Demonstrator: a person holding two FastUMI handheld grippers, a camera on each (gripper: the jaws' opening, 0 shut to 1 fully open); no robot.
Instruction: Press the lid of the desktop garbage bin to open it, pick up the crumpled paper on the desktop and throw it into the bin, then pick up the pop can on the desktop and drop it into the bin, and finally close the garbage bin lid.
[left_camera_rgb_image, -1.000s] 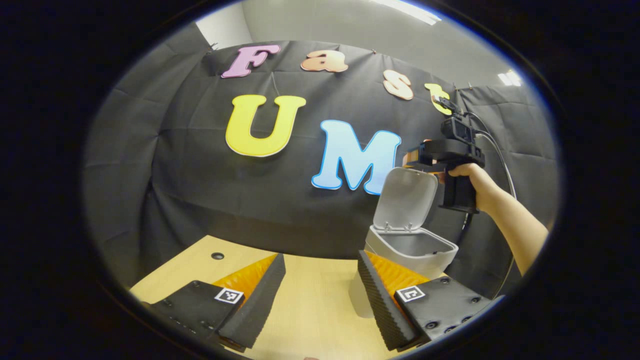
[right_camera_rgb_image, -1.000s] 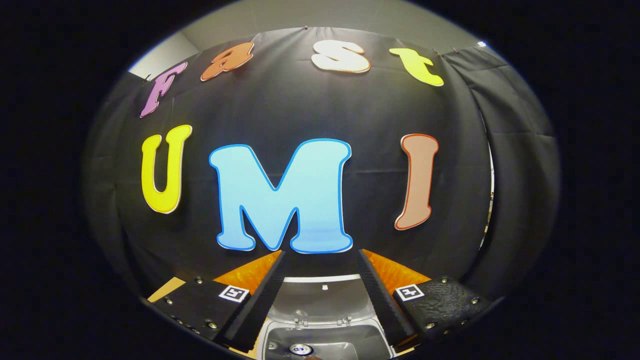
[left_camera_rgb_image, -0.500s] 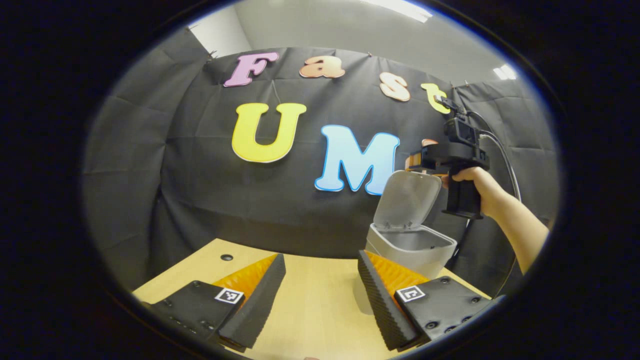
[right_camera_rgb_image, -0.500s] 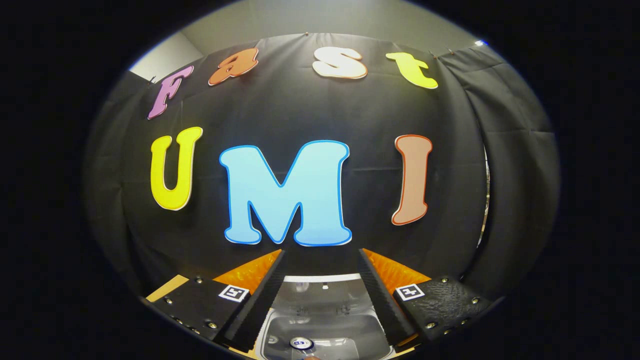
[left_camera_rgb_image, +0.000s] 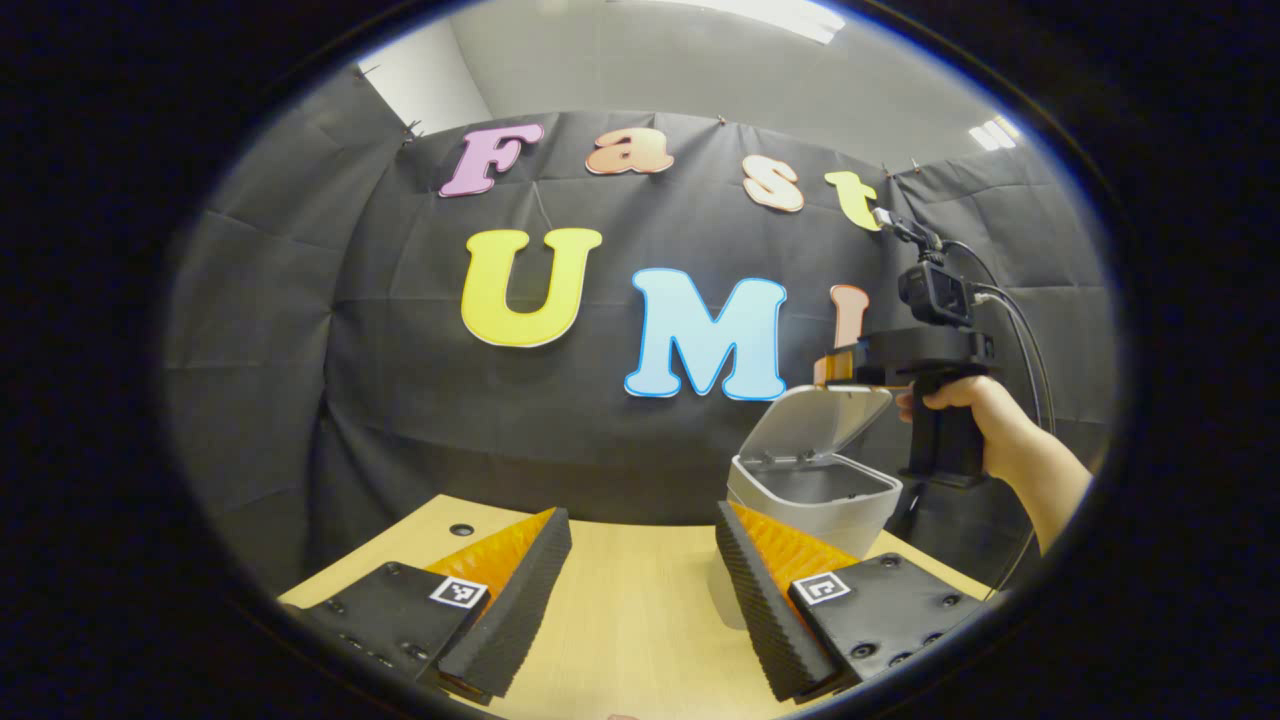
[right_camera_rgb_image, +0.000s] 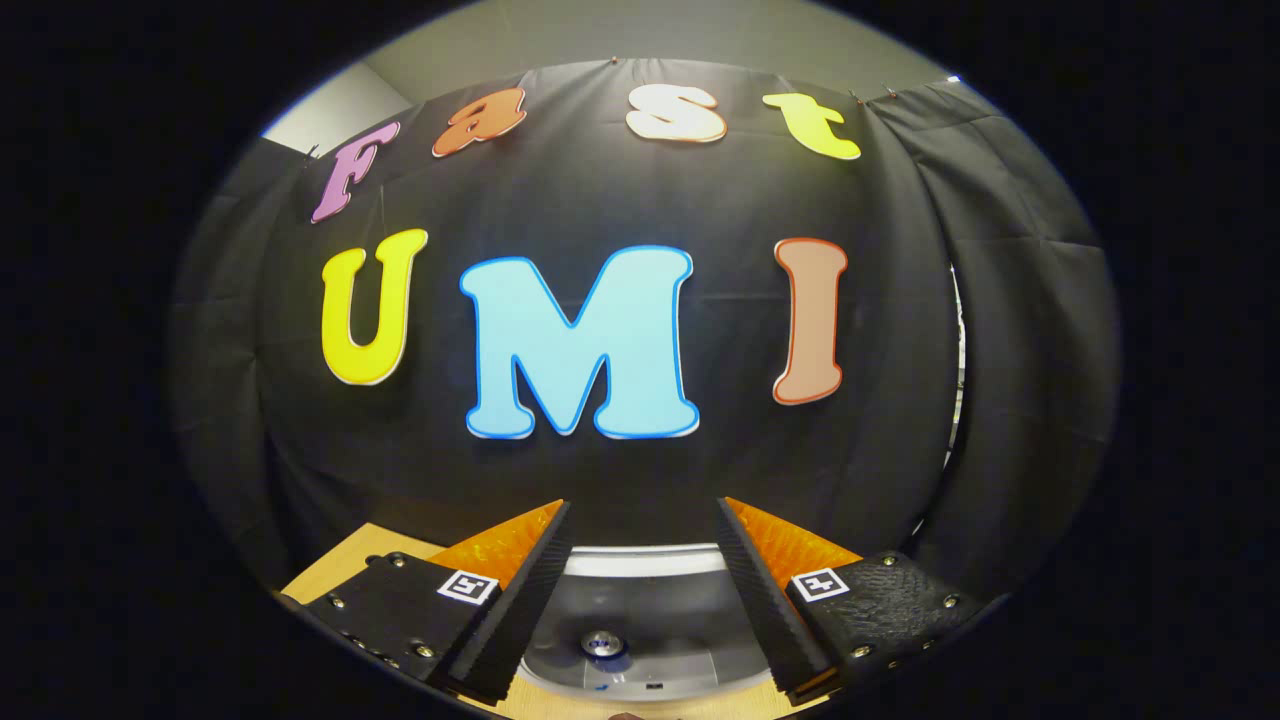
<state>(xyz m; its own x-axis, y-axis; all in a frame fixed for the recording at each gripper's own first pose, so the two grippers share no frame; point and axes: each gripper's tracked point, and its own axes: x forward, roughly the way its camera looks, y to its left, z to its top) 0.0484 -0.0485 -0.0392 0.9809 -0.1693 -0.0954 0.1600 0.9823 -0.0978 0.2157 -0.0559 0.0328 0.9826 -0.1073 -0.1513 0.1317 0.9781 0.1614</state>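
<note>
Jaws apart, bin lid (right_camera_rgb_image: 640, 600) between, below

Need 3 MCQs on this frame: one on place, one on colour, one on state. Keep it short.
1. Where is the right gripper?
A. just above the lid's raised edge
B. flat on the table
C. inside the bin

2. What colour is the bin?
A. red
B. light grey
C. green

3. How does the lid stand?
A. fully shut
B. lying off the bin on the table
C. partly open, tilted over the opening

Key: 1 A, the left gripper view shows it at the lid's top edge, held by a hand. 2 B, its wall and lid look pale grey. 3 C, the lid slants up from its hinge and the bin's mouth shows beneath.
</note>
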